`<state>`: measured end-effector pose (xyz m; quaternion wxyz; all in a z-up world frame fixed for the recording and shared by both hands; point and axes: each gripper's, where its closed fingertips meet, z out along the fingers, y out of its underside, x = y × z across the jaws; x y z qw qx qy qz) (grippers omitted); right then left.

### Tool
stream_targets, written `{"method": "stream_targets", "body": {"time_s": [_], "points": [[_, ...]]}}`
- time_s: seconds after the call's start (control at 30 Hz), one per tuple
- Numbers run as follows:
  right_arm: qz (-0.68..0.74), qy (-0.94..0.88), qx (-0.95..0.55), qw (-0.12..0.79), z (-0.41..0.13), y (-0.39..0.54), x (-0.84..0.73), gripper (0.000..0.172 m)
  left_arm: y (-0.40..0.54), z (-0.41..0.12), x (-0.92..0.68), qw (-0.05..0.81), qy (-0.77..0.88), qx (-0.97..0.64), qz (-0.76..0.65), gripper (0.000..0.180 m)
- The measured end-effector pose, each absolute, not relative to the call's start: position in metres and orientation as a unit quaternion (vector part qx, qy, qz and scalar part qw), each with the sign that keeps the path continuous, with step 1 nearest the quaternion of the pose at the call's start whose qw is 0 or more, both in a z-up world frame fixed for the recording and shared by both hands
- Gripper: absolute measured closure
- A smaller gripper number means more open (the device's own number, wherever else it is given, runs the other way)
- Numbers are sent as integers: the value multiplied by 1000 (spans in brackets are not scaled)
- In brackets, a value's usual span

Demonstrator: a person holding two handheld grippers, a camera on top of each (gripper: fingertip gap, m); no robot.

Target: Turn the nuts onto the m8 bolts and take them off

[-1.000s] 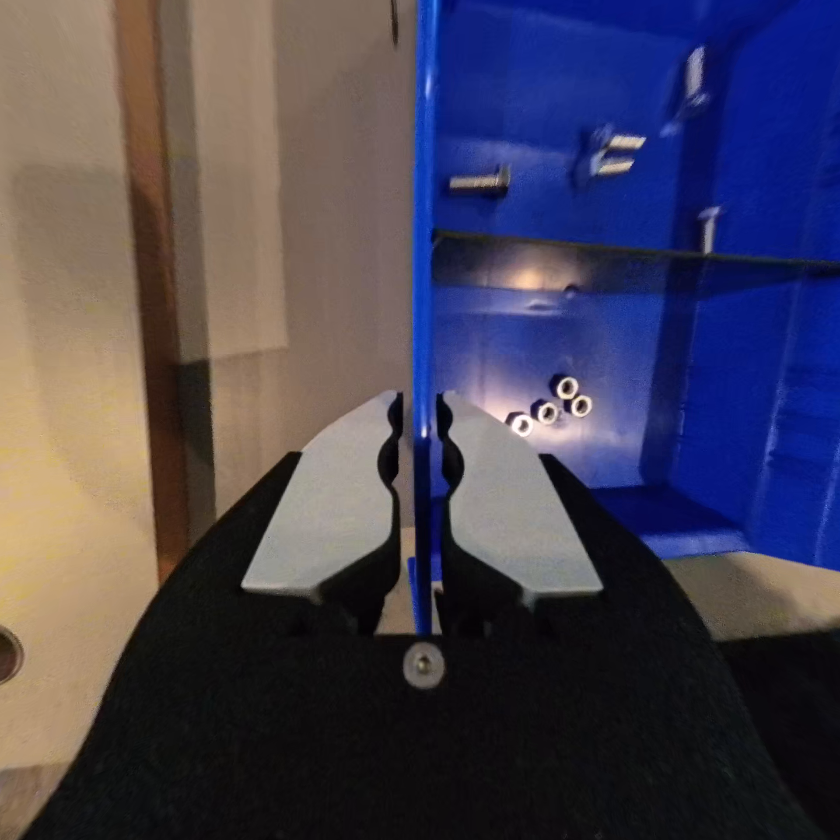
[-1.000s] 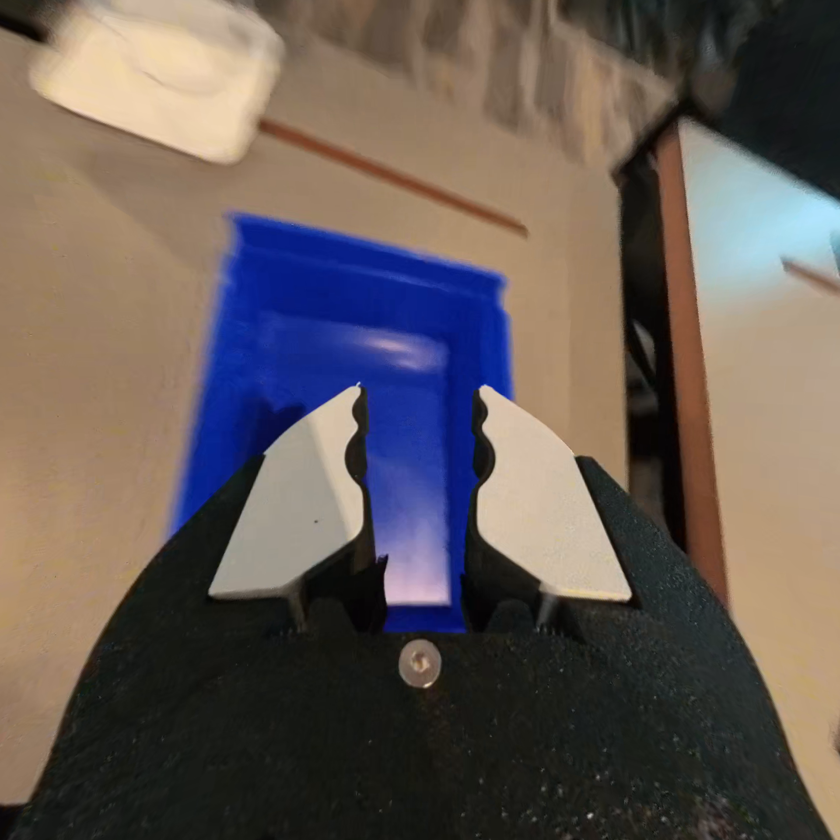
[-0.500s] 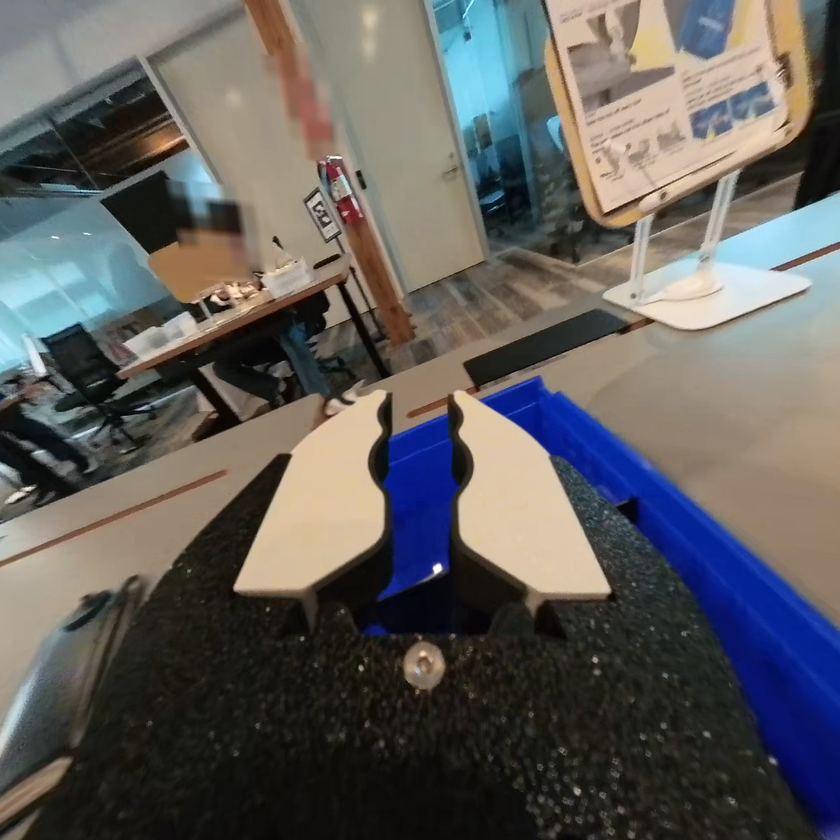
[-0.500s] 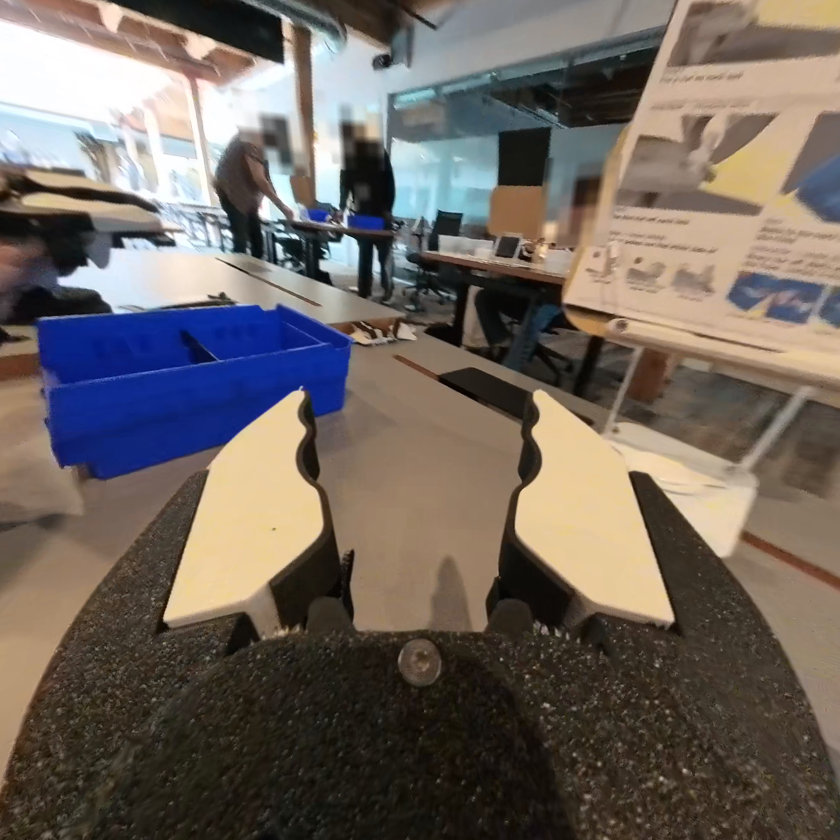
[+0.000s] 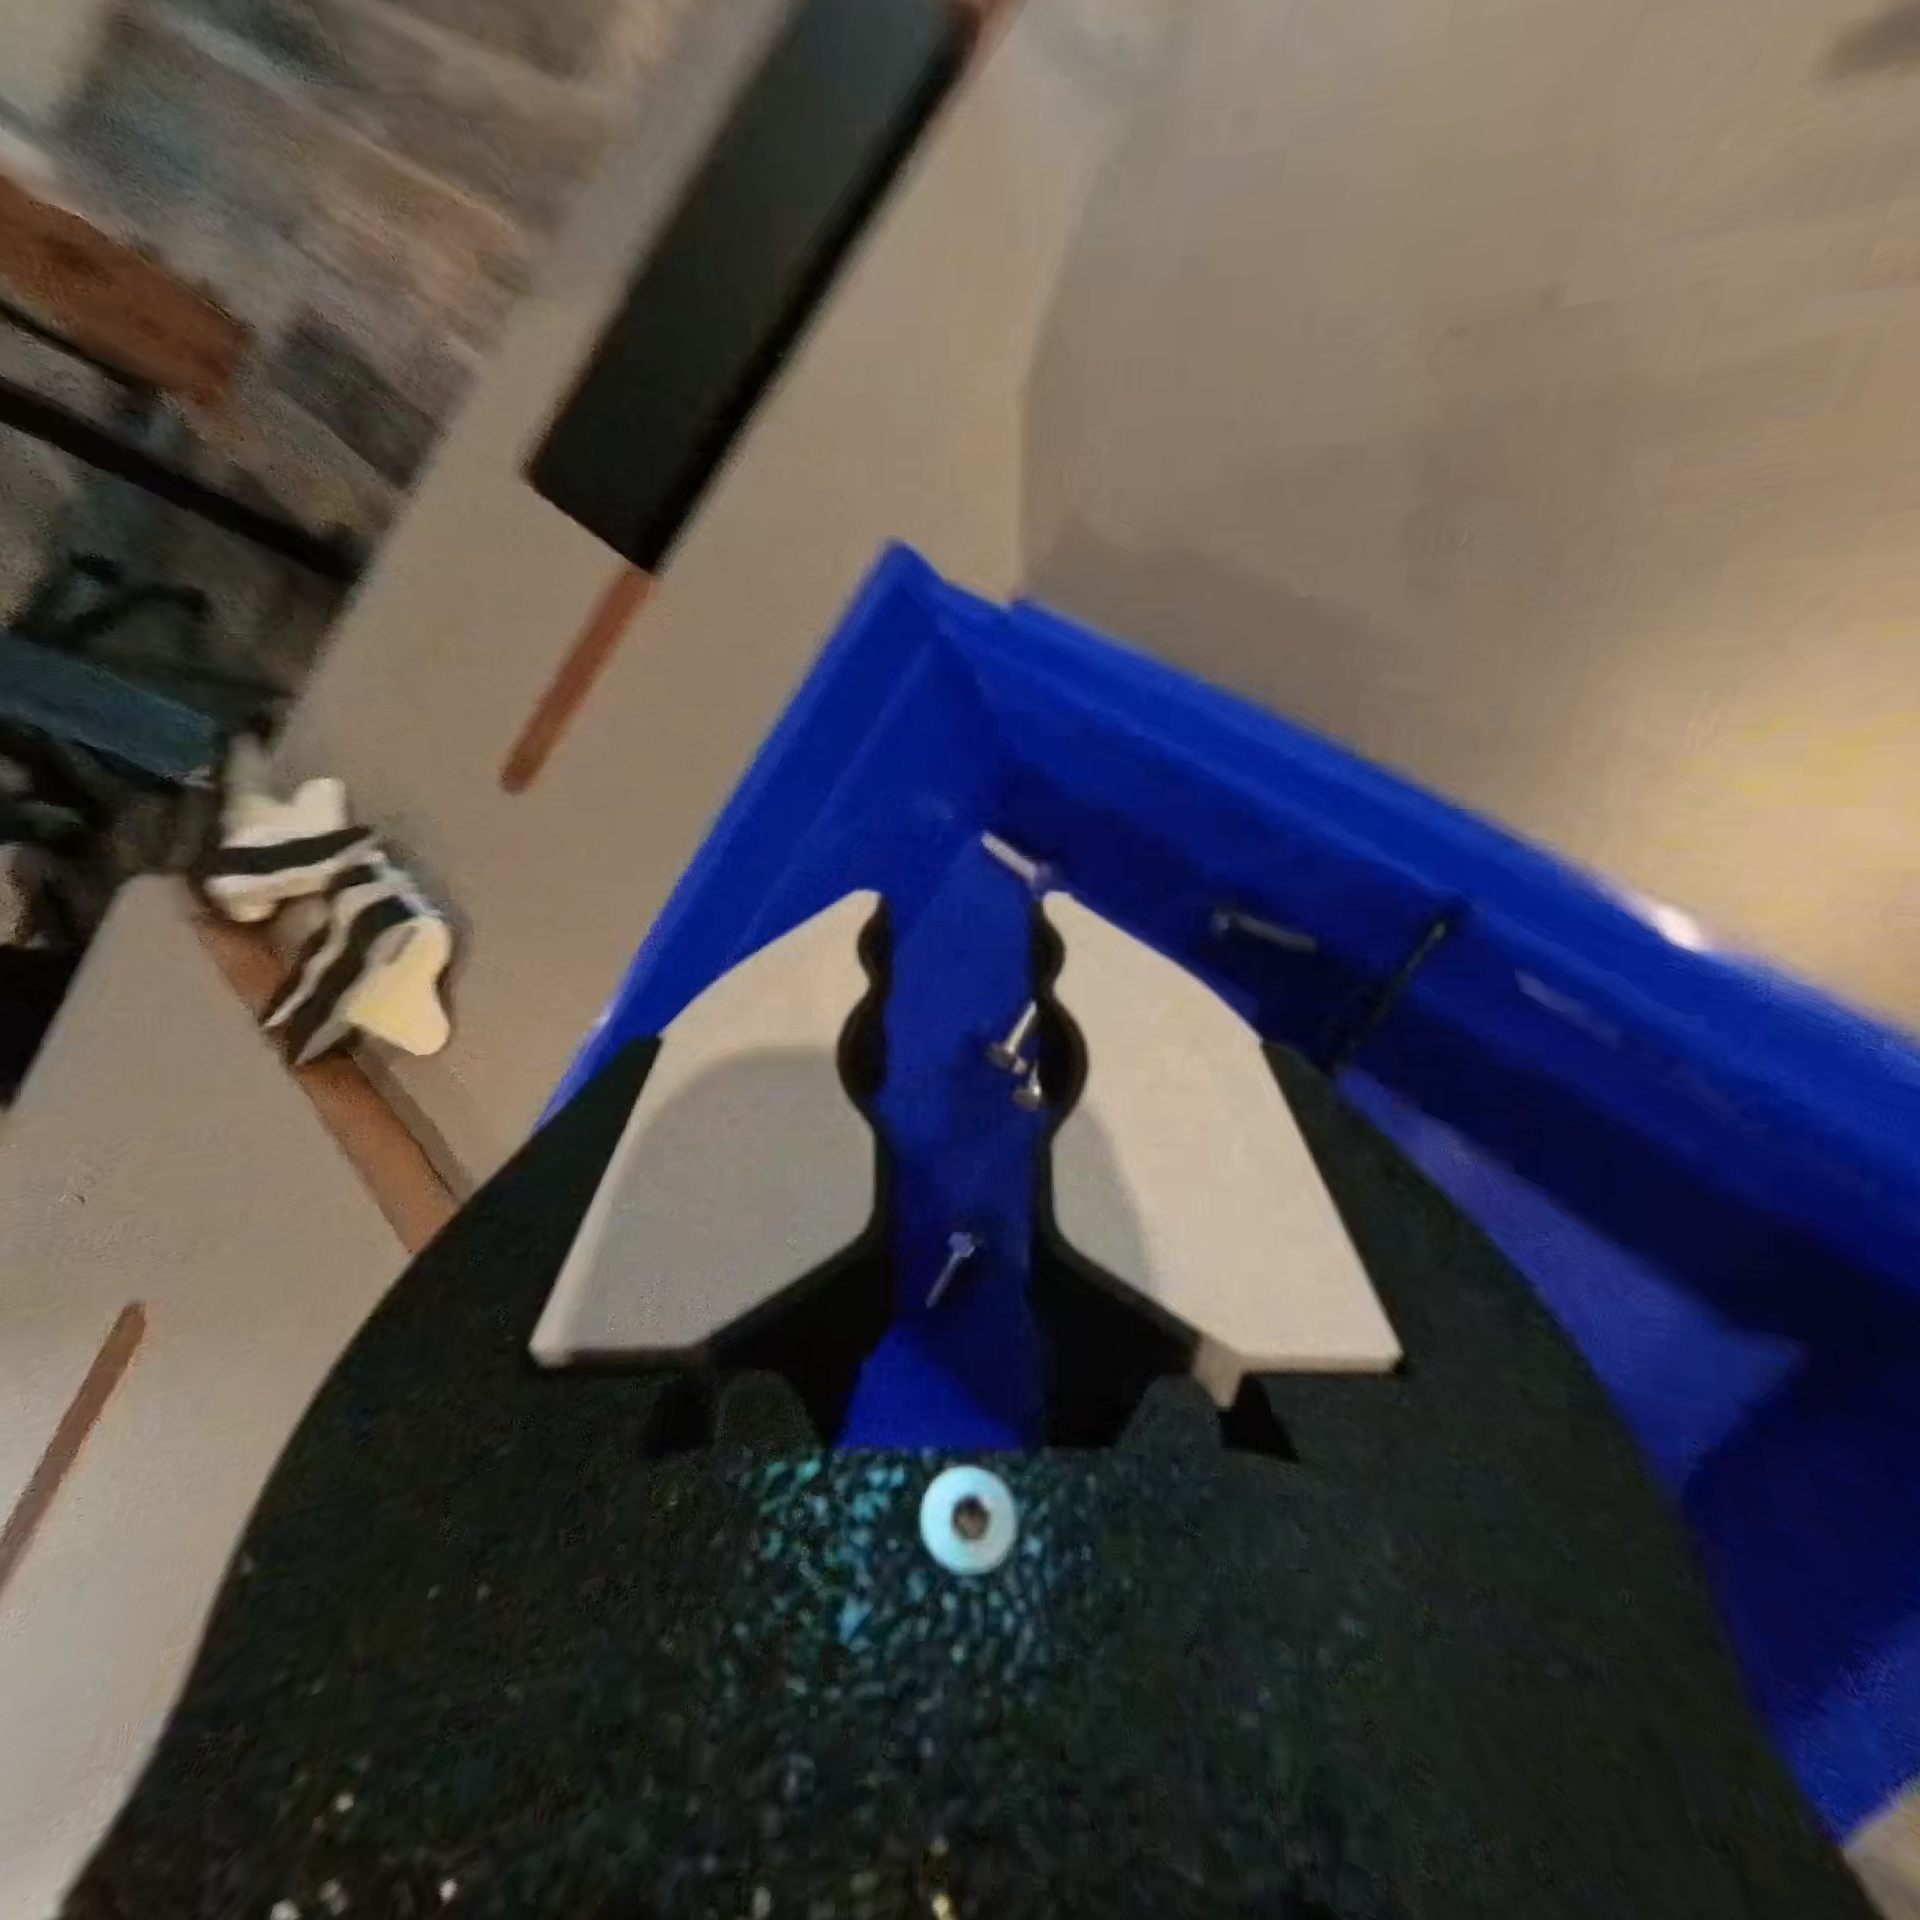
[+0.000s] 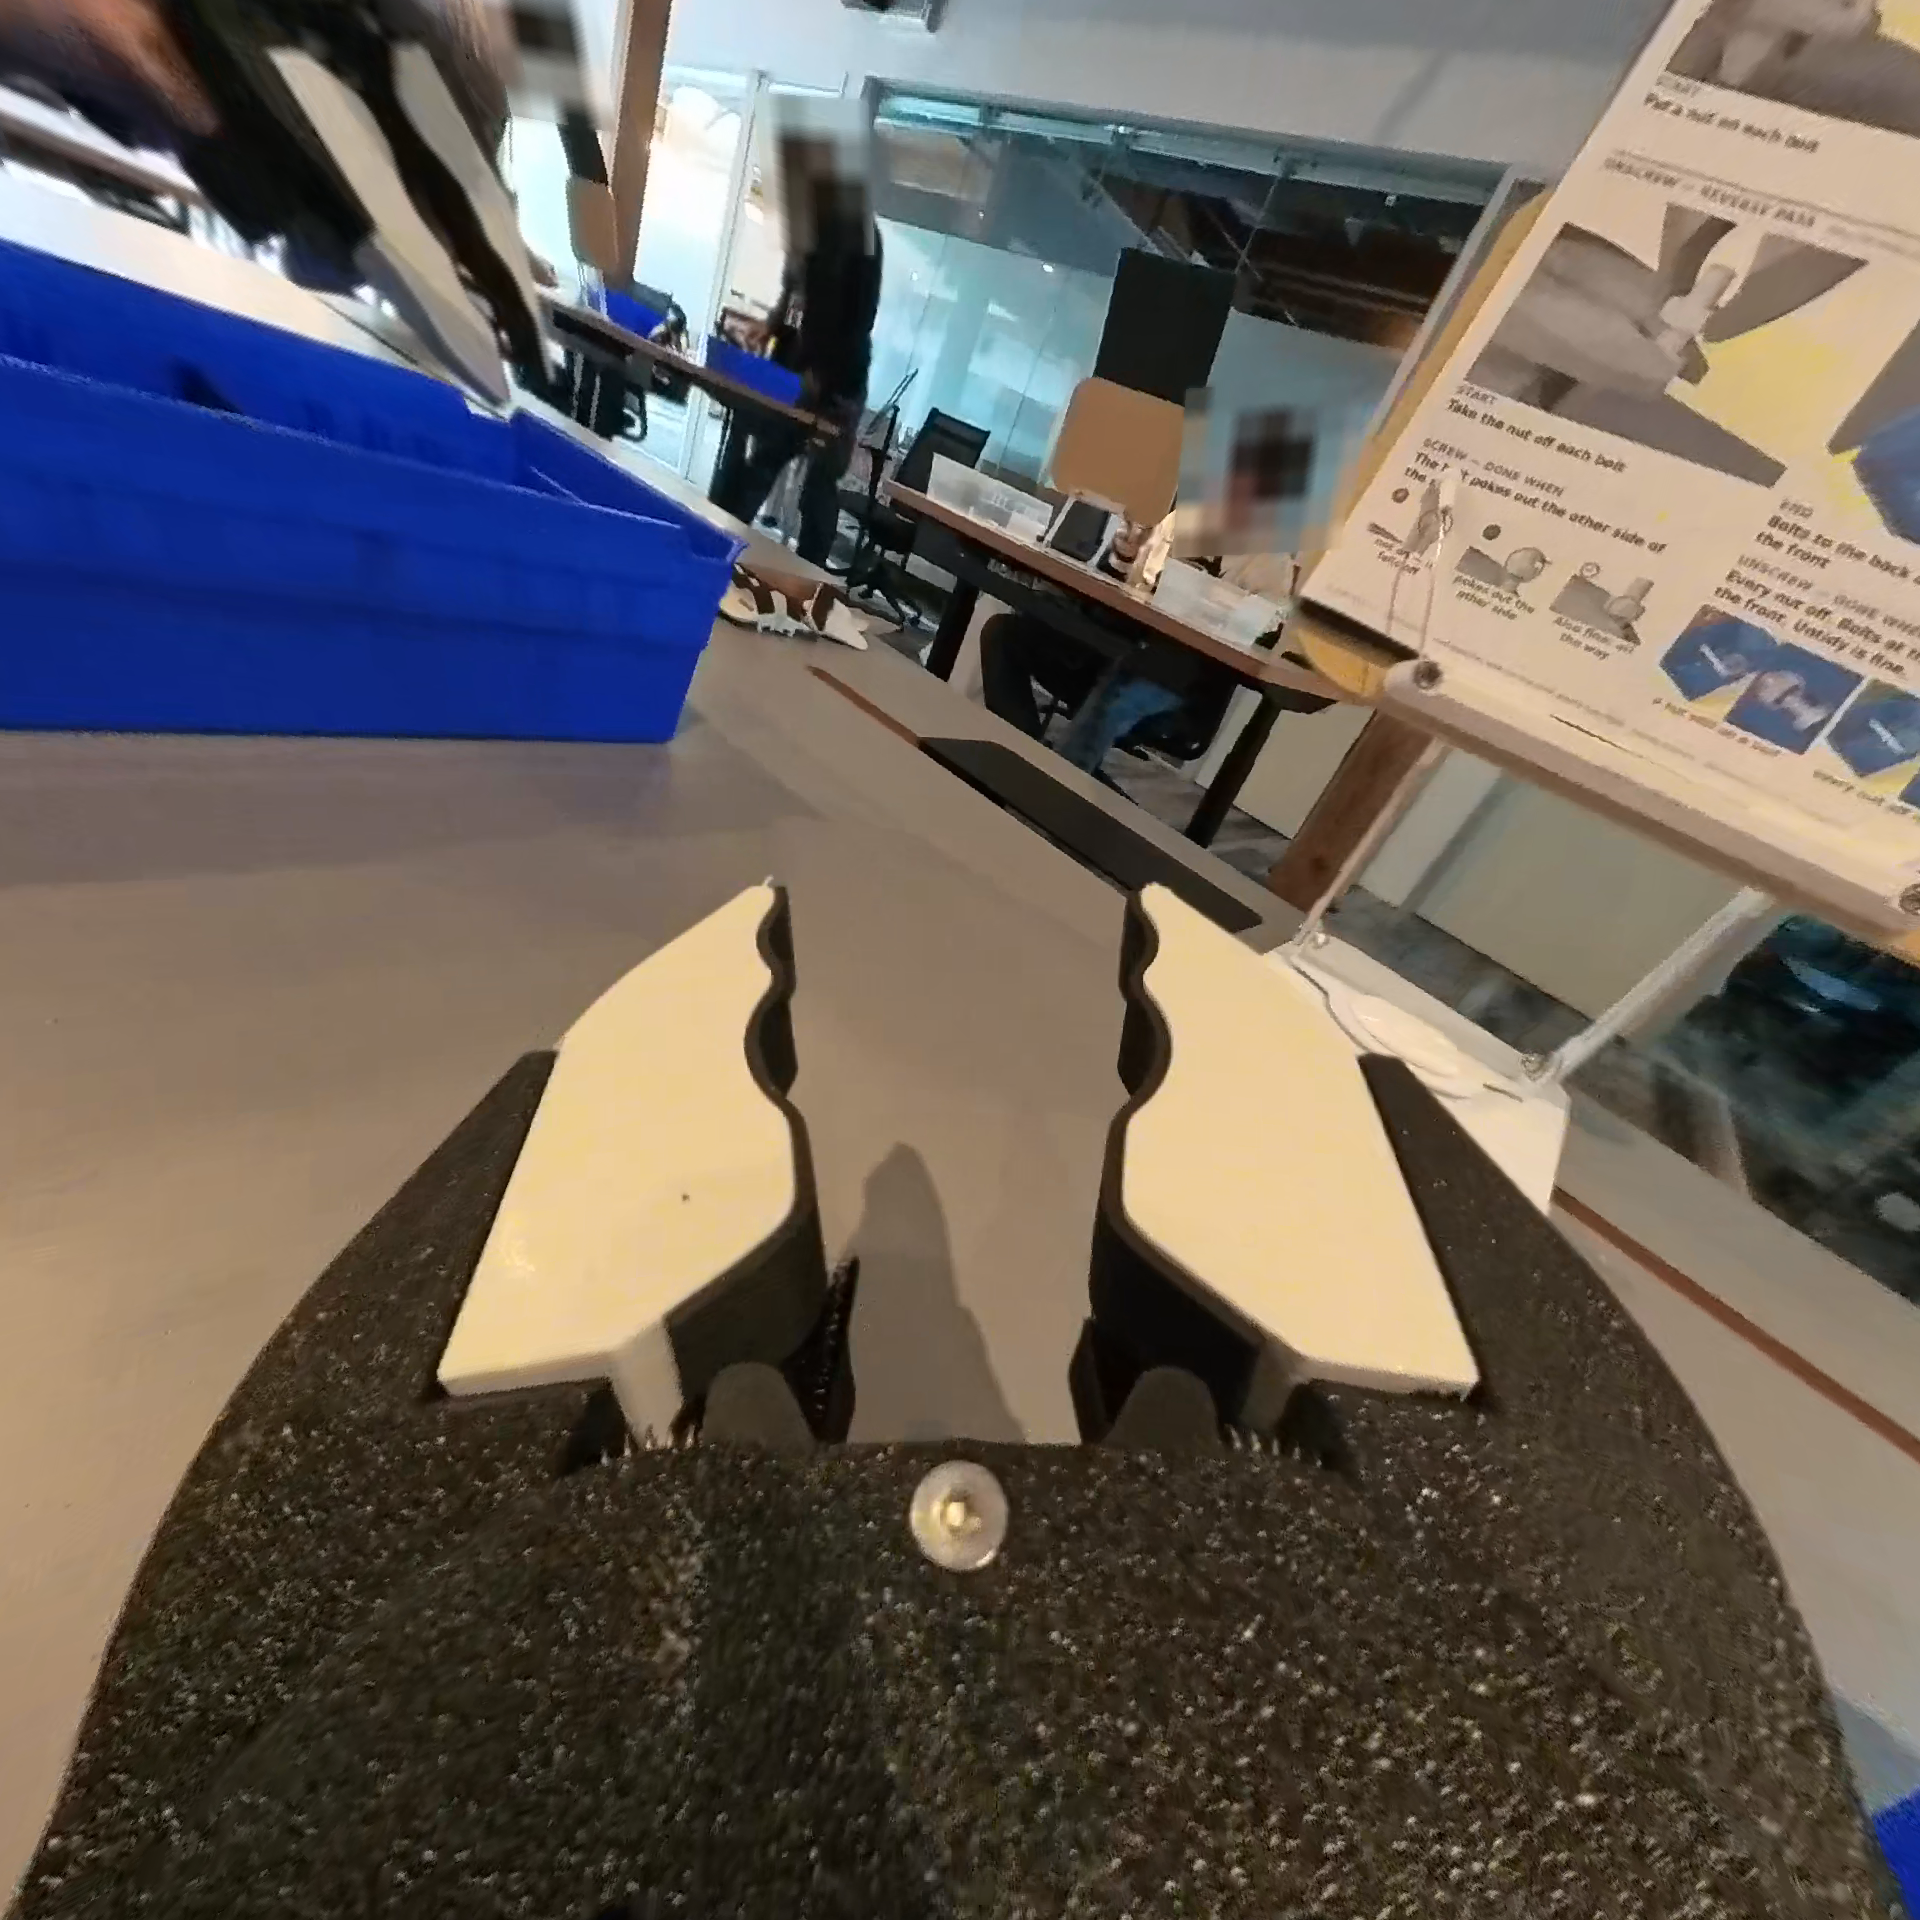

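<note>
In the left wrist view, my left gripper (image 5: 961,914) is open and empty. It hangs over a corner of the blue bin (image 5: 1351,790). Several small silver bolts lie on the bin floor. Two of these bolts (image 5: 1013,1049) and another bolt (image 5: 951,1262) show through the gap between my fingers. The picture is blurred, and I see no nuts in it. In the right wrist view, my right gripper (image 6: 956,914) is open and empty, low over the bare grey table (image 6: 312,1039). The bin (image 6: 312,582) is to its left, with the left gripper (image 6: 416,239) above it.
A thin black divider (image 5: 1392,987) crosses the bin. A black pad (image 6: 1081,821) lies on the table ahead of the right gripper. An instruction board on a white stand (image 6: 1662,416) is at the right. A striped black-and-white object (image 5: 332,935) lies at the table's edge. Left tips to right tips: about 30 centimeters.
The left gripper has tipped from looking level across the room to looking down into the bin corner. The right gripper's jaws have narrowed somewhat, and the bin is now nearer on its left.
</note>
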<state>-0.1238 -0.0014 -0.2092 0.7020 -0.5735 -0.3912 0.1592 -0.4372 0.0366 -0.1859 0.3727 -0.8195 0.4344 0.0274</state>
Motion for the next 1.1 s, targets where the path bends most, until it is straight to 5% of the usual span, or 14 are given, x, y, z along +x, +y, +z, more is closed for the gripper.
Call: {"method": "stream_targets", "body": {"time_s": [0.07,0.23,0.43,0.97,1.1], "points": [[155,-399,-569,702,-211,-3,-126,114,39,-211,-441,295,489,-821,16,153],[149,-411,-566,699,-216,-4,-131,117,32,-265,-465,110,570,-814,7,151],[139,-424,-563,696,-219,-5,-134,119,17,-296,-480,-24,601,-799,-3,162],[128,-438,-558,693,-222,-6,-137,120,25,-312,-486,-44,590,-805,38,165],[132,-431,-557,698,-220,-6,-136,121,39,-286,-481,69,554,-827,56,165]]}}
